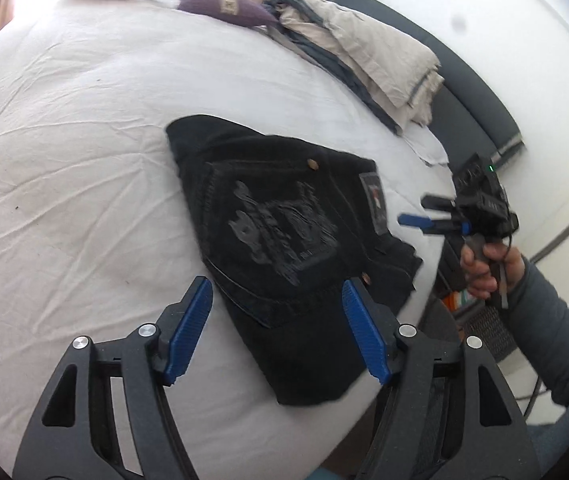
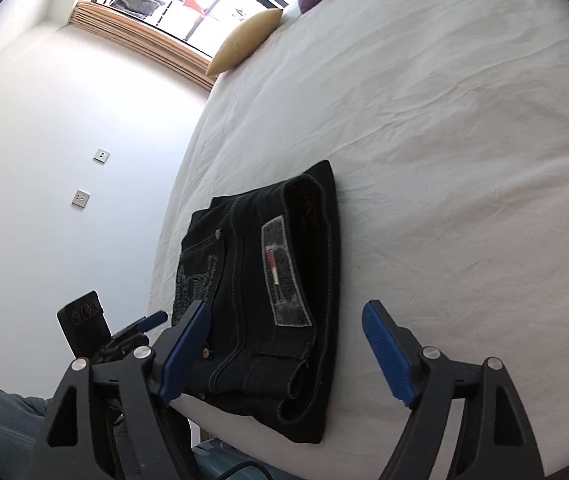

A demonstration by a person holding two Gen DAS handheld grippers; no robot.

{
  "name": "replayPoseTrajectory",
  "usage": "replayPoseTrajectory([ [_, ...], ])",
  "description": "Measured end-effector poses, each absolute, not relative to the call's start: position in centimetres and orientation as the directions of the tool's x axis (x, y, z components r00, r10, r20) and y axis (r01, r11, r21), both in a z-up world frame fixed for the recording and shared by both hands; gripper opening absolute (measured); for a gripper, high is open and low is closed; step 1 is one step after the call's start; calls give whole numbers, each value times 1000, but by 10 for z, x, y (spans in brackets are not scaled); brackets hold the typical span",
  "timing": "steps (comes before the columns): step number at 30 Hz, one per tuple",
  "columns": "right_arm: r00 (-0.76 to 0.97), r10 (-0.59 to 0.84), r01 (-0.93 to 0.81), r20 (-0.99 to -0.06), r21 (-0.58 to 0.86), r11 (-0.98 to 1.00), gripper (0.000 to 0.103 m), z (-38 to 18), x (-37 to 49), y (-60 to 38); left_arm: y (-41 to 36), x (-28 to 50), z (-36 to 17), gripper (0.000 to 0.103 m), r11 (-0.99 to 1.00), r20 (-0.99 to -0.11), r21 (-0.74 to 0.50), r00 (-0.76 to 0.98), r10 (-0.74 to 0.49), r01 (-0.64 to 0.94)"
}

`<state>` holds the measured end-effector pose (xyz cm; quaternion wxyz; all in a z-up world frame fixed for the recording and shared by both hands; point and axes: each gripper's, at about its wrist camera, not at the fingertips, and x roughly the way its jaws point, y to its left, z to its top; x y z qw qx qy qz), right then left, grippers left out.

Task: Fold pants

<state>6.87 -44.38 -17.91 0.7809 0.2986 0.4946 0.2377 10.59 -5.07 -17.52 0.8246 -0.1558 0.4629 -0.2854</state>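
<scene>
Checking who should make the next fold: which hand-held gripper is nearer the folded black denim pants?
Left. The left hand-held gripper hangs open over the folded black denim pants, at their near edge; the right hand-held gripper is open beside their waistband end.

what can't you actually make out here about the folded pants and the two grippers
- Black pants: layers beneath the top fold are hidden in both wrist views by the top layer itself.
- Patch label: text too small to read in the right wrist view.
- Left gripper: in the right wrist view, mostly hidden behind the right gripper's own finger.
- Pile of bedding: too bunched to identify in the left wrist view.
</scene>
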Motion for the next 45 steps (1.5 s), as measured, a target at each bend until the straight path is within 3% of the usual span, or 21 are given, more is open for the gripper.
replayPoseTrajectory([
  [4,331,656,-35,-679,686,727,82,-205,87,-432,-49,146,-191,66,800,-706,-559,381,-597,216],
  [9,323,650,-26,-688,680,733,79,-212,105,-423,-71,164,-211,65,808,-762,-549,269,-589,215],
  [13,275,624,-36,-731,641,767,48,-213,117,-406,-78,170,-212,53,808,-770,-552,245,-589,208],
  [15,270,591,-41,-760,605,796,41,-211,120,-397,-76,171,-212,40,808,-770,-554,243,-589,202],
  [18,282,554,-55,-784,563,825,32,-204,117,-390,-74,170,-207,30,802,-762,-557,251,-597,216],
  [22,322,524,-87,-788,526,846,22,-182,110,-384,-74,168,-193,22,803,-757,-539,272,-594,254],
  [31,401,551,-194,-732,519,832,20,-131,147,-357,-50,174,-167,21,822,-726,-494,386,-569,282],
  [37,421,563,-177,-711,544,820,20,-144,221,-333,-22,245,-178,21,881,-771,-408,427,-473,240],
  [45,407,563,-127,-720,565,815,20,-185,265,-330,1,295,-216,23,894,-796,-378,408,-446,240],
])
